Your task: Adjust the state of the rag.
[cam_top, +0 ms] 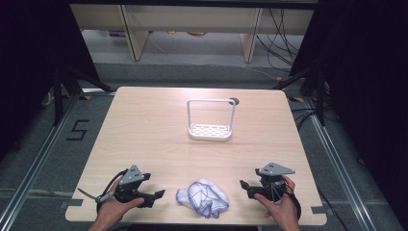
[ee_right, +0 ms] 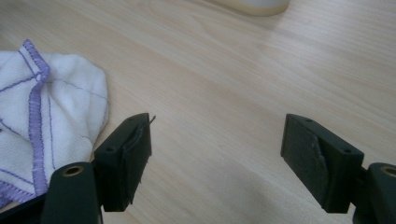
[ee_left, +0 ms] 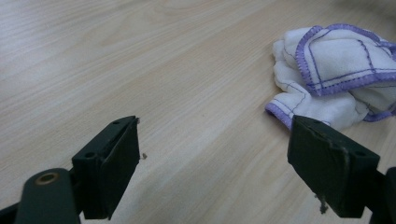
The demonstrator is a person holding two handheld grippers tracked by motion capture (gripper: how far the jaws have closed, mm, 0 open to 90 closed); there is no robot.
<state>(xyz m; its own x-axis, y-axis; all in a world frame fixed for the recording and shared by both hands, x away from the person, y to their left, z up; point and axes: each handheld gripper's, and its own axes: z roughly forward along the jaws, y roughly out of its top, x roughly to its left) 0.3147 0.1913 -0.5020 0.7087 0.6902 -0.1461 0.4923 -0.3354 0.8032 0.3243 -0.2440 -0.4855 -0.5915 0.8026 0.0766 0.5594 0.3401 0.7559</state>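
A crumpled white cloth with purple stitching (cam_top: 202,197) lies near the table's front edge, between the two hands. My left gripper (cam_top: 155,196) rests on the table to the cloth's left, open, with nothing between its jaws; in its own view the cloth (ee_left: 334,74) lies ahead at the upper right. My right gripper (cam_top: 244,186) sits to the cloth's right, open and empty, with the cloth (ee_right: 44,116) at the left of its view. A white rack with a tall wire handle and a perforated base (cam_top: 210,120) stands upright at the table's middle back.
The light wooden table (cam_top: 144,139) has bare wood between the cloth and the rack. A dark round hole (cam_top: 234,101) sits just behind the rack. Grey floor, cables and pale furniture legs lie beyond the far edge.
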